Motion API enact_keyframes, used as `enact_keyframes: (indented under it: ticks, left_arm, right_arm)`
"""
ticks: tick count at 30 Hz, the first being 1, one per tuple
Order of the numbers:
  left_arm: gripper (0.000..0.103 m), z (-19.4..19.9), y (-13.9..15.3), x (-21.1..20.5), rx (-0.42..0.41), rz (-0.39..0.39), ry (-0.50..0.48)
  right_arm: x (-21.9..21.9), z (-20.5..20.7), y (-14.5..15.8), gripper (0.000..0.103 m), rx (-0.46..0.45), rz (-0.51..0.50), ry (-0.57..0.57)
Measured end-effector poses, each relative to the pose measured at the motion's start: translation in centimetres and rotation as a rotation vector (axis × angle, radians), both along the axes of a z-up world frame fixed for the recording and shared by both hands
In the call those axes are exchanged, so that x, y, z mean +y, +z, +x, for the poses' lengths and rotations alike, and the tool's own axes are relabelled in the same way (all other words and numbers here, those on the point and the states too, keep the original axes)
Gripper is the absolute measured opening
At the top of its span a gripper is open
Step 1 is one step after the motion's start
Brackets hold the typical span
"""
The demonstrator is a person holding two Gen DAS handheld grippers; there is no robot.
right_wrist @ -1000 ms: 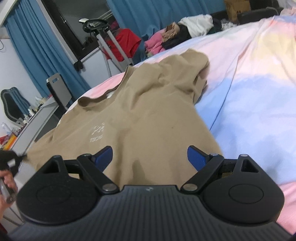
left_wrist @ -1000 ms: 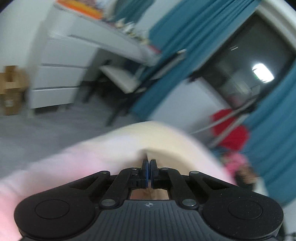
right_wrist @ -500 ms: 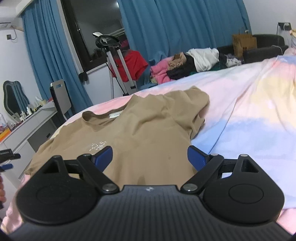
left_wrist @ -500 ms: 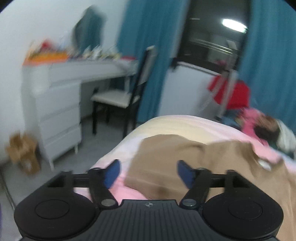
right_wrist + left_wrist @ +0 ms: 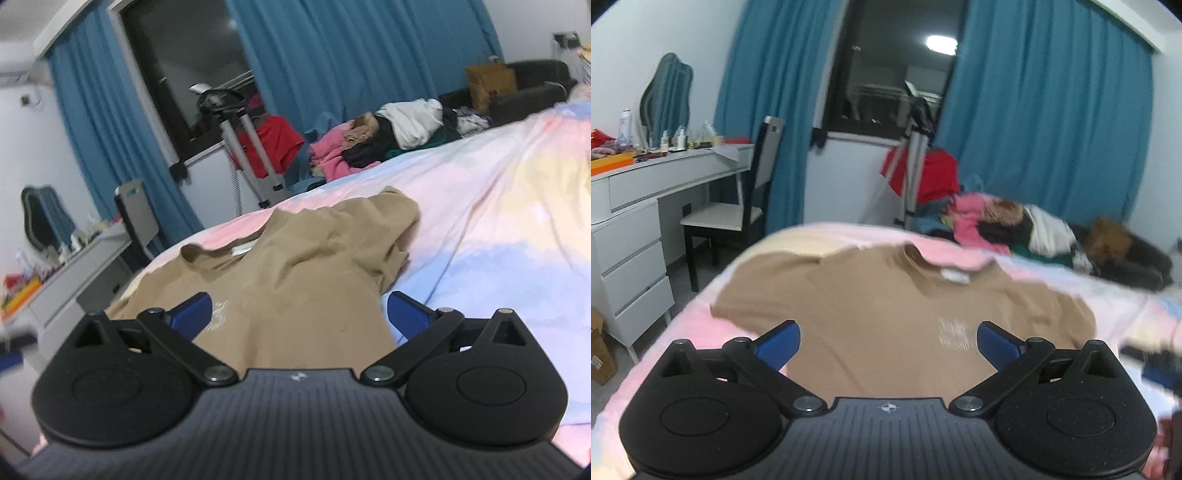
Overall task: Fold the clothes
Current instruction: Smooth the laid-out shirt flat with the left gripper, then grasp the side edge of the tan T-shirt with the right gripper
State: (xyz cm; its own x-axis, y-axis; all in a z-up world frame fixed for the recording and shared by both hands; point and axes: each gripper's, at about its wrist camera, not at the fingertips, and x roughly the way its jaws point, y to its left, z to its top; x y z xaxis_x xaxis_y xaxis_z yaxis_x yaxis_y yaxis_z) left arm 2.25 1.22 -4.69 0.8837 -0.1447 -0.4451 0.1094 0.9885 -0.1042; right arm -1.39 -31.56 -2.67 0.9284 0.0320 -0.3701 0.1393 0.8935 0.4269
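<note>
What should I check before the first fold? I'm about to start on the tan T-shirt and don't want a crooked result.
1. Left gripper open, holding nothing: ok.
2. Right gripper open, holding nothing: ok.
3. Tan T-shirt lying front up on the bedsheet, collar away from the grippers: ok.
4. Shirt spread flat: not ok; the sleeve on the right is bunched and curled.
5. Sleeve on the left lying flat: ok, near the bed edge.
6. Bottom hem straight: cannot tell, hidden behind the grippers.

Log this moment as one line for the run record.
task: fold clothes | left gripper: open | right gripper: open | tan t-shirt: flat on bed, unfolded
</note>
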Motion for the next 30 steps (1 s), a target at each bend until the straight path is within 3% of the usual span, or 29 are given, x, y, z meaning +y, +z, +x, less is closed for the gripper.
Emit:
enact_keyframes:
  ticks: [3,7,9,10,13,16,20,22,24,30]
  left_arm:
    - [0.103,-1.0,-0.7,-0.9,0.030,0.015,0.012]
    - [0.103,-1.0,-1.9,-1.4,0.056,-0.046,0.001]
    - [0.103,-0.4,-2.7,-2.0,0.069,-0.047,-0.020]
    - [0.103,0.1,-3.2,-2.2,0.084,-0.049,-0.028]
    - [0.103,1.4,-4.6,-2.8,0.135,-0.061,-0.053]
    - [0.103,2.7,-6.0,-3.5,0.167,-0.052,-0.074]
    - [0.103,4.2,-7.4,-4.0,0.201,-0.042,-0.066]
    - [0.103,4.5,-7.7,-3.7,0.218,-0.065,-0.062]
    - [0.103,4.9,-8.0,-3.4,0.234,-0.089,-0.058]
    - [0.103,5.2,-7.9,-2.8,0.223,-0.107,-0.032]
  right_arm:
    - [-2.5,1.2,-0.6,0.103,0.000,0.121,-0.054]
    - [-7.6,5.3,-3.4,0.102,0.014,0.416,-0.081]
    - [-9.8,7.1,-5.4,0.086,0.032,0.521,-0.100]
    - [-10.9,7.9,-6.3,0.066,0.044,0.563,-0.119]
    - [-12.6,9.5,-8.8,0.059,0.071,0.628,-0.175]
    - [-12.8,11.0,-10.4,0.051,0.097,0.624,-0.179]
    - [-11.7,13.2,-9.5,0.042,0.085,0.492,-0.137]
    - [-10.5,14.4,-8.5,0.023,0.067,0.401,-0.084]
    - [-8.7,15.4,-7.2,0.013,0.049,0.289,-0.019]
    - [0.6,15.4,-4.3,0.012,0.017,-0.129,0.294]
